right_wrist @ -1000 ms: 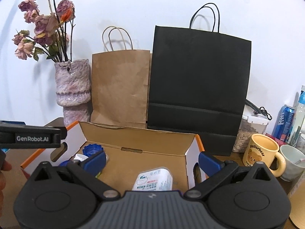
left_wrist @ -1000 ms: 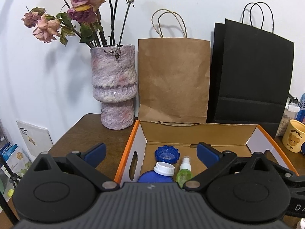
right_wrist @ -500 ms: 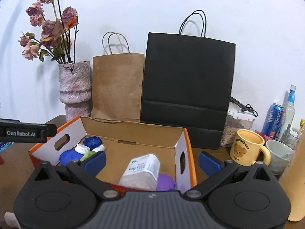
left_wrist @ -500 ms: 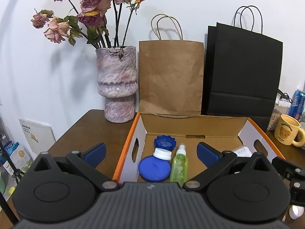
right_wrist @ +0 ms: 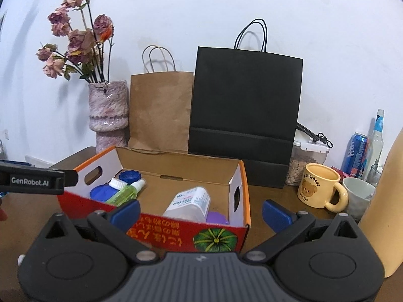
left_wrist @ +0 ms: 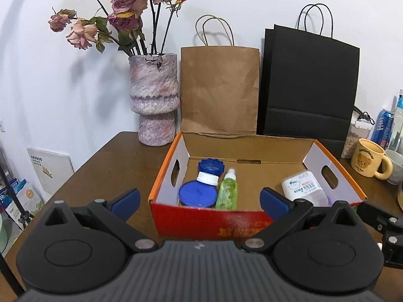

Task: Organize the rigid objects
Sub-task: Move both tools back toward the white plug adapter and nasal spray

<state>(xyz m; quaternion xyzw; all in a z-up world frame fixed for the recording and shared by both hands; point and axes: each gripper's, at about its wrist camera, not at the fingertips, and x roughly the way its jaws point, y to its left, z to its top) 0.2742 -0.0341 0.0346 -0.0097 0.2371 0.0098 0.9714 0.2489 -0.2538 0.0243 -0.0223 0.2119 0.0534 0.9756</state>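
Note:
An open cardboard box (left_wrist: 214, 220) (right_wrist: 191, 236) with red front and orange rim sits on the brown table. Inside at its left lie a blue-lidded jar (left_wrist: 197, 196), a white-capped blue bottle (left_wrist: 207, 177), a blue cap (left_wrist: 211, 166) and a green spray bottle (left_wrist: 227, 192) (right_wrist: 124, 193). At its right lie a white plastic bottle (left_wrist: 303, 186) (right_wrist: 190, 202) and a purple thing (right_wrist: 216, 217). My left gripper (left_wrist: 200, 201) is open, in front of the box. My right gripper (right_wrist: 201, 210) is open too, near the box's front right corner. Both hold nothing.
Behind the box stand a pink vase (left_wrist: 153, 100) of dried roses, a brown paper bag (left_wrist: 219, 90) and a black paper bag (left_wrist: 307, 88). To the right are a yellow bear mug (right_wrist: 320, 186), a white cup (right_wrist: 359, 196), a blue can (right_wrist: 357, 151), a bottle (right_wrist: 376, 138) and a jar (right_wrist: 306, 161).
Both grippers have pulled back and up from the box, so its red front now shows. The things inside have not moved. Both stay open.

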